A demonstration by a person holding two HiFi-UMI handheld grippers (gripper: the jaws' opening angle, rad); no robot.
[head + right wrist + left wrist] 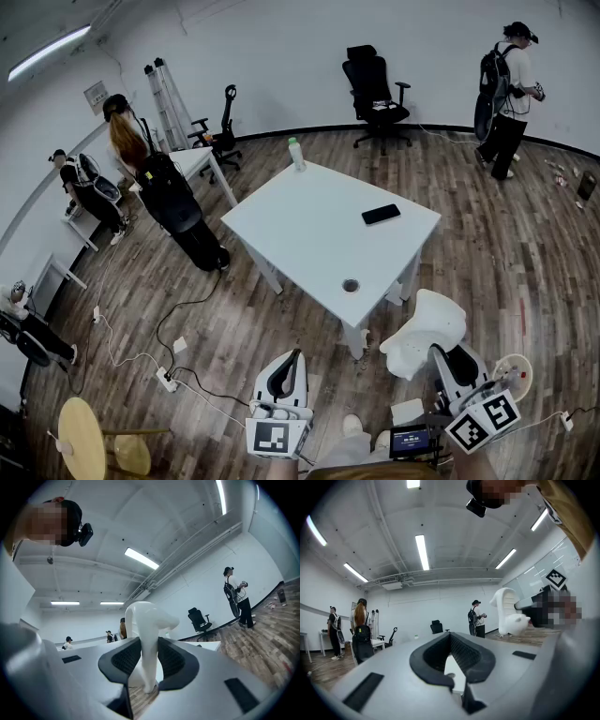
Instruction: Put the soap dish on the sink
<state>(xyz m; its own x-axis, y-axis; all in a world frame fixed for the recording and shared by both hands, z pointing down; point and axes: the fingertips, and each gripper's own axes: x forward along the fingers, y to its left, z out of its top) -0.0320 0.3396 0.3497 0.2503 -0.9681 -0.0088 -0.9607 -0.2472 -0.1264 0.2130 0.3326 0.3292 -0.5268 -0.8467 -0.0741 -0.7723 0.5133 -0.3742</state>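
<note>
Soap dish (427,323), apparently the white curved piece, is clamped between the 2 pads (123,660) of the right gripper (446,360) at lower right of the head view, just beside the near corner of the white table (309,225), while the left gripper (291,364) at lower centre stands open and empty.

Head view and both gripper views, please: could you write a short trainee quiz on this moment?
1. True or false: the left tool holds something.
2. What lies on the white table? A) black phone B) laptop C) plate
3. Fill in: the moulded object gripped by the right tool is ____ in colour.
Key: 1 false; 2 A; 3 white.
</note>
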